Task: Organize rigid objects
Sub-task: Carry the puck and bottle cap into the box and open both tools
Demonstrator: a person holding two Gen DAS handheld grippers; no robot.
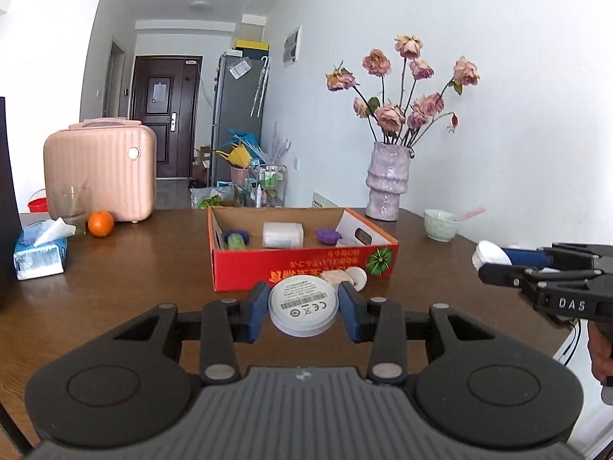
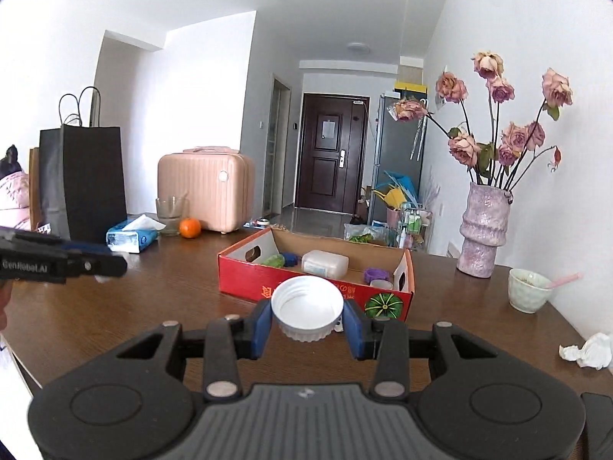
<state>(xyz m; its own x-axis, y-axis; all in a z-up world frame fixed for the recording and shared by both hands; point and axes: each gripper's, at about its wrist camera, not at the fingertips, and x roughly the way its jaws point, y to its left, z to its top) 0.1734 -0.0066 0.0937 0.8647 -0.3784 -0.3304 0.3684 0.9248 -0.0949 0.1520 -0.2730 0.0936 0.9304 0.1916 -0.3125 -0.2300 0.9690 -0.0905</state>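
1. Brown wood bench; white walls, and a hallway behind it leads to a dark door.
2. Red cardboard box sits mid-bench, open top. A white case, purple bits and a green item lie inside.
3. Left claw is clamped on a white round puck, label side facing the camera, held above the bench just short of the box's near wall.
4. Right claw is clamped on a white ribbed cap, hollow side up, also in the air in front of the box.
5. Back-left of the bench: pink suitcase, glass, orange, tissue pack, black paper bag.
6. Right side: vase of dried roses near the wall, bowl with pink spoon, crumpled tissue near the right edge.
7. Small pale items lie against the box's front wall.
8. Open bench in front and to the left of the box.
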